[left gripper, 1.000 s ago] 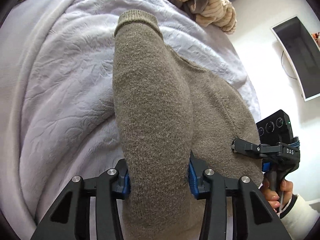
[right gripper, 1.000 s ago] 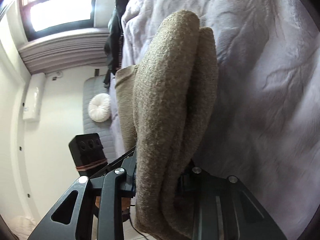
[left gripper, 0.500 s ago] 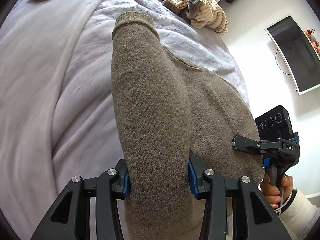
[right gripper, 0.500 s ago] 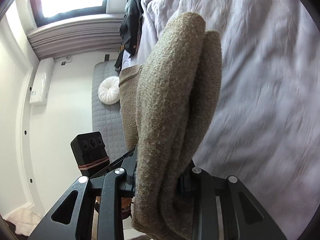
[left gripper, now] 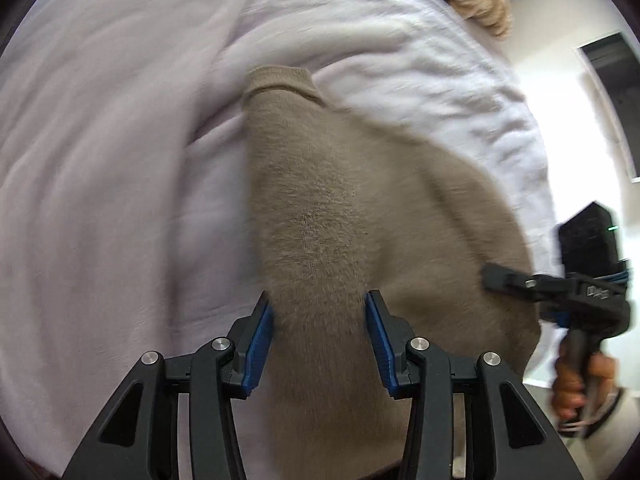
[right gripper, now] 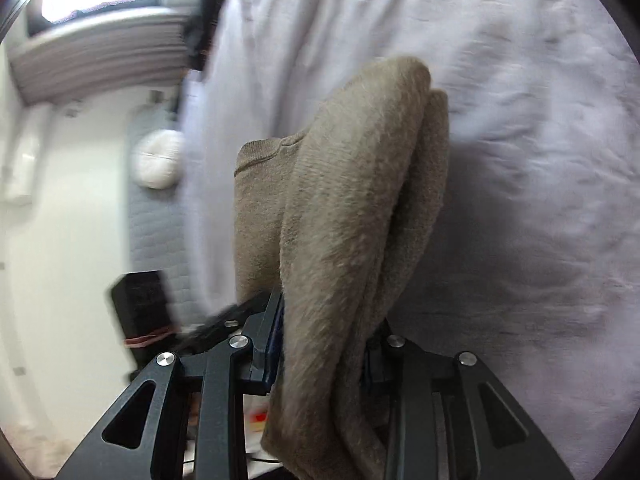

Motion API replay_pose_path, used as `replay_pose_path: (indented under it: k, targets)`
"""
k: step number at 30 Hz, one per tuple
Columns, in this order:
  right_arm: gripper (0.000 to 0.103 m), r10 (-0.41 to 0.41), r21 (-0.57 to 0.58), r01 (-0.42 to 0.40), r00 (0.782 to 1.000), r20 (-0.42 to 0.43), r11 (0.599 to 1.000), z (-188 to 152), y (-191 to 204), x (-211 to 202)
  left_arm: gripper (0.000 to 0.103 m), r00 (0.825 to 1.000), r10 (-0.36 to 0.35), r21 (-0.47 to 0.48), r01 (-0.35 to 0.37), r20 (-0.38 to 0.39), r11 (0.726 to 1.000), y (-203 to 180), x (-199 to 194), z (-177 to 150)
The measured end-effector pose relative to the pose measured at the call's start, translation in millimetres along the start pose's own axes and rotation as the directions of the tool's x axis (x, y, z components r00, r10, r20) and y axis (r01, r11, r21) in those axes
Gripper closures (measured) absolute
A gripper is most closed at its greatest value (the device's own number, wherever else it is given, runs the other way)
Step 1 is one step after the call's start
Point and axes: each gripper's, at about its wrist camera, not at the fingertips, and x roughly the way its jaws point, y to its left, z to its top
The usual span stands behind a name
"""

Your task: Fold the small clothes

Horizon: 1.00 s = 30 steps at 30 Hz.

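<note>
Matte black two-finger grippers with blue pads, each carrying round silver screws.
The left gripper (left gripper: pixel 320 344) has ribbed blue pads (left gripper: pixel 258 350); the right gripper (left gripper: pixel 490 276) bears white lettering, blue cable and a black camera block (left gripper: pixel 588 236) with a green light.

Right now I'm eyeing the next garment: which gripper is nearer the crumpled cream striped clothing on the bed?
Left. The left gripper faces the cream striped clothing across the bed; the right gripper sits farther aside.
</note>
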Motion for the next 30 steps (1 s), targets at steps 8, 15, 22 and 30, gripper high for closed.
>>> replay_pose_path:
  k: [8, 15, 22, 30]
  targets:
    - [0.053, -0.399, -0.035, 0.407, 0.907, 0.136, 0.913, -25, 9, -55, 0.054, 0.986, 0.154, -0.012, -0.154, 0.067, 0.988, 28, -28, -10]
    - [0.084, -0.322, -0.103, 0.344, 0.928, 0.185, 0.933, -66, 47, -63, 0.054, 0.990, 0.096, 0.054, -0.102, 0.100, 0.993, 8, -42, -19]
    - [0.084, -0.316, -0.166, 0.328, 0.944, 0.095, 0.930, -91, 53, -28, 0.054, 1.000, -0.008, 0.176, 0.005, 0.014, 0.984, -31, -27, -41]
    - [0.088, -0.429, -0.101, 0.431, 0.902, 0.045, 0.897, -101, 2, -11, 0.054, 0.994, 0.089, 0.180, -0.076, -0.066, 0.981, -20, 2, -58]
